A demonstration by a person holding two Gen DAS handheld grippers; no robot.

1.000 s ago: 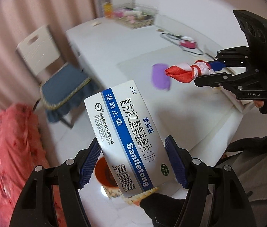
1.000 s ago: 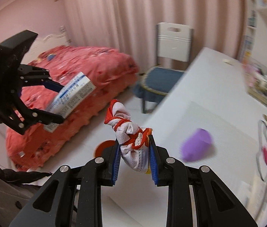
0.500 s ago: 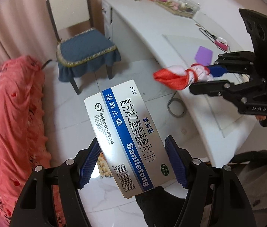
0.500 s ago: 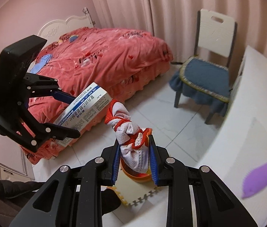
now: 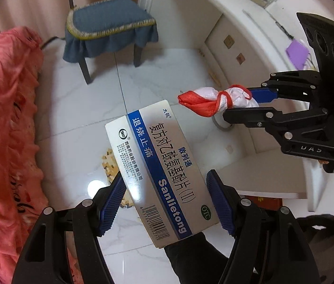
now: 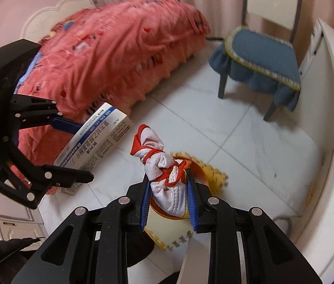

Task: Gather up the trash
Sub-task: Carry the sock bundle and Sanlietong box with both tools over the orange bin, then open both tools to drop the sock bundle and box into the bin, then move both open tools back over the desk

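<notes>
Left tongs (image 5: 165,203): clamped on the flat white-and-blue cardboard medicine box (image 5: 152,170), held in air over the floor, long axis running away from the tongs and up to the left.

Right tongs (image 6: 168,197): closed on the knotted white mesh bundle with red trim (image 6: 164,172), long axis pointing forward, away from the tongs.

Round orange bin (image 6: 198,170) on a yellow foam mat (image 6: 216,177): on the floor directly beneath the bundle. Judged: the right tongs are nearer and nearly aligned; the box hangs left of the bin.
</notes>
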